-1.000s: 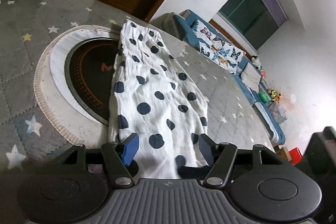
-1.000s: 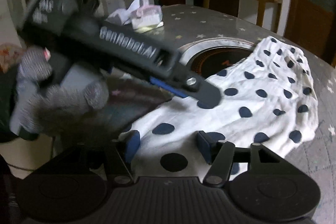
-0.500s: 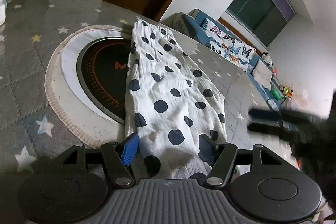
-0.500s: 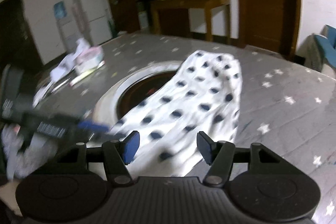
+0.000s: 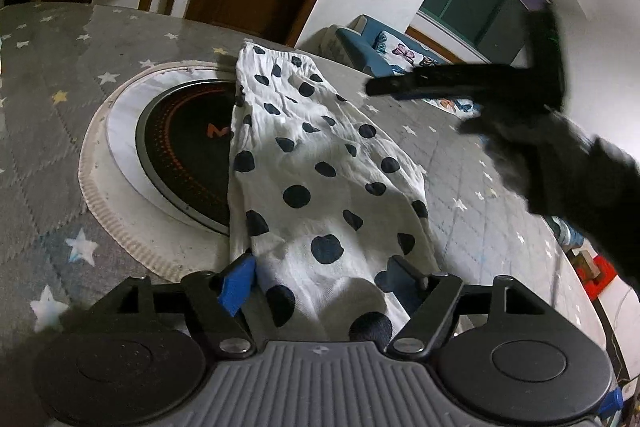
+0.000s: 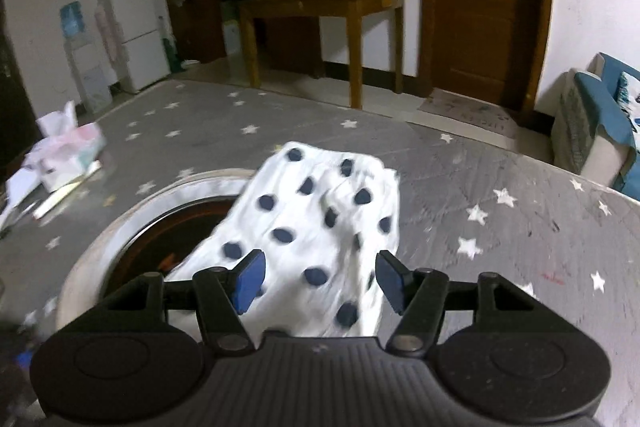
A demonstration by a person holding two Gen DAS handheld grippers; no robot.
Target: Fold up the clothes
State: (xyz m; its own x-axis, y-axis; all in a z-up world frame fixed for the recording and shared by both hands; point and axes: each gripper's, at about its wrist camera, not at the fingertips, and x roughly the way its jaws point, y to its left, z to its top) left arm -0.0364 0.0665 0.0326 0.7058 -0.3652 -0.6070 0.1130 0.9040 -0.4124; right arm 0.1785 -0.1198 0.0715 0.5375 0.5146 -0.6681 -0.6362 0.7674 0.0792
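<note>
Here, polka-dot garment (image 5: 320, 183) between left gripper (image 5: 320, 283) fingers.

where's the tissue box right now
In the right wrist view, the tissue box sits at the far left on the star-patterned table cover, left of the polka-dot garment.

The grey star-patterned table (image 5: 460, 163) carries a round black cooktop (image 5: 188, 147) with a pale ring at its centre, a white polka-dot garment (image 5: 320, 179) overlapping the cooktop's 3 o'clock edge, and a tissue pack (image 6: 72, 155) with papers at 10 o'clock.
</note>
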